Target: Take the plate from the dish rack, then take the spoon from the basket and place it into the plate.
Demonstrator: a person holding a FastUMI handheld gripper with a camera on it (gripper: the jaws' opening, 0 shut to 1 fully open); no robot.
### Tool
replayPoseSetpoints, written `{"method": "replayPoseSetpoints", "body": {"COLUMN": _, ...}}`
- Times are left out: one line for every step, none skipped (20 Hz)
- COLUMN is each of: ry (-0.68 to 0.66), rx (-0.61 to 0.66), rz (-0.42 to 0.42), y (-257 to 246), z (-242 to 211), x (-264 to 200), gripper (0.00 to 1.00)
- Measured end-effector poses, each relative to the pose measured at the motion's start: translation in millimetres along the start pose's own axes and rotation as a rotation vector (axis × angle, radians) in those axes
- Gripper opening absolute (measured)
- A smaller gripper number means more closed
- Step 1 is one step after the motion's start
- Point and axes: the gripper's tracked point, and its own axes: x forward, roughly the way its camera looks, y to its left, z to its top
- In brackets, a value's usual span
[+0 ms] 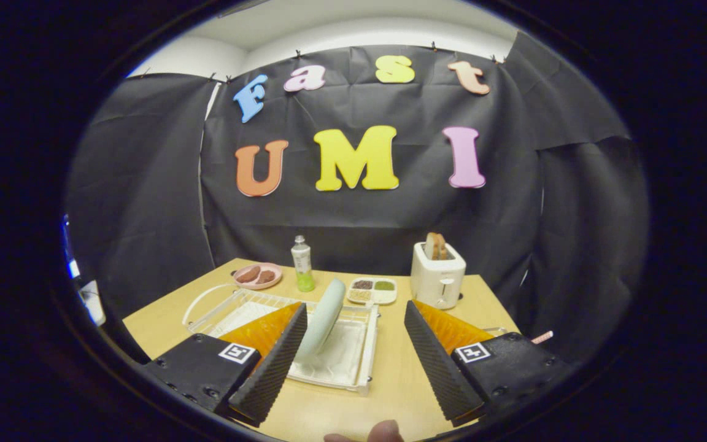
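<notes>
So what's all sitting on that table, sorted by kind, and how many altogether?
Plates: 2 (pale green plate upright in the dish rack, pink plate with food)
Dish rack: 1
Bottle: 1
Toaster: 1
Divided tray: 1
Total: 6
The gripper hovers with jaws open, holding nothing.

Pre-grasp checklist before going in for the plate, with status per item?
1. gripper open: ok, fingers spread wide, nothing between them.
2. plate standing on edge in the dish rack: ok, tilted, just ahead of the left finger.
3. Plate lined up between the fingers: not ok, it sits close by the left finger, off centre.
4. Path to the plate free: ok, bare table between the fingers.
5. Neighbours apart: ok, bottle, sectioned tray and toaster stand beyond the rack.
6. Spoon and basket located: cannot tell.
</notes>
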Motion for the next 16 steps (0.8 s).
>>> {"method": "replayPoseSetpoints", "body": {"ry": 0.042, "rx": 0.01, "rz": 0.017, "y": 5, "z": 6, "x": 10, "gripper": 1.0}}
{"method": "replayPoseSetpoints", "body": {"ry": 0.077, "rx": 0.022, "rz": 0.031, "y": 9, "z": 11, "x": 20, "gripper": 1.0}}
{"method": "replayPoseSetpoints", "body": {"ry": 0.112, "rx": 0.027, "rz": 0.039, "y": 12, "z": 15, "x": 31, "gripper": 1.0}}
{"method": "replayPoseSetpoints", "body": {"ry": 0.152, "rx": 0.038, "rz": 0.045, "y": 16, "z": 16, "x": 44, "gripper": 1.0}}
{"method": "replayPoseSetpoints", "body": {"ry": 0.188, "rx": 0.052, "rz": 0.055, "y": 20, "z": 18, "x": 54, "gripper": 1.0}}
{"method": "replayPoseSetpoints", "body": {"ry": 0.233, "rx": 0.068, "rz": 0.069, "y": 25, "z": 15, "x": 65, "gripper": 1.0}}
{"method": "replayPoseSetpoints", "body": {"ry": 0.281, "rx": 0.09, "rz": 0.081, "y": 31, "z": 9, "x": 75, "gripper": 1.0}}
{"method": "replayPoseSetpoints", "body": {"ry": 0.335, "rx": 0.107, "rz": 0.084, "y": 34, "z": 2, "x": 84, "gripper": 1.0}}
{"method": "replayPoseSetpoints", "body": {"ry": 0.383, "rx": 0.117, "rz": 0.083, "y": 35, "z": -4, "x": 94, "gripper": 1.0}}
{"method": "replayPoseSetpoints", "body": {"ry": 0.421, "rx": 0.125, "rz": 0.075, "y": 35, "z": -10, "x": 102, "gripper": 1.0}}
{"method": "replayPoseSetpoints", "body": {"ry": 0.452, "rx": 0.133, "rz": 0.07, "y": 35, "z": -15, "x": 110, "gripper": 1.0}}
{"method": "replayPoseSetpoints", "body": {"ry": 0.475, "rx": 0.146, "rz": 0.063, "y": 38, "z": -20, "x": 118, "gripper": 1.0}}
{"method": "replayPoseSetpoints", "body": {"ry": 0.492, "rx": 0.155, "rz": 0.055, "y": 39, "z": -25, "x": 126, "gripper": 1.0}}
{"method": "replayPoseSetpoints", "body": {"ry": 0.505, "rx": 0.163, "rz": 0.049, "y": 40, "z": -28, "x": 133, "gripper": 1.0}}
{"method": "replayPoseSetpoints", "body": {"ry": 0.519, "rx": 0.17, "rz": 0.041, "y": 41, "z": -34, "x": 139, "gripper": 1.0}}
{"method": "replayPoseSetpoints", "body": {"ry": 0.537, "rx": 0.179, "rz": 0.038, "y": 43, "z": -39, "x": 144, "gripper": 1.0}}
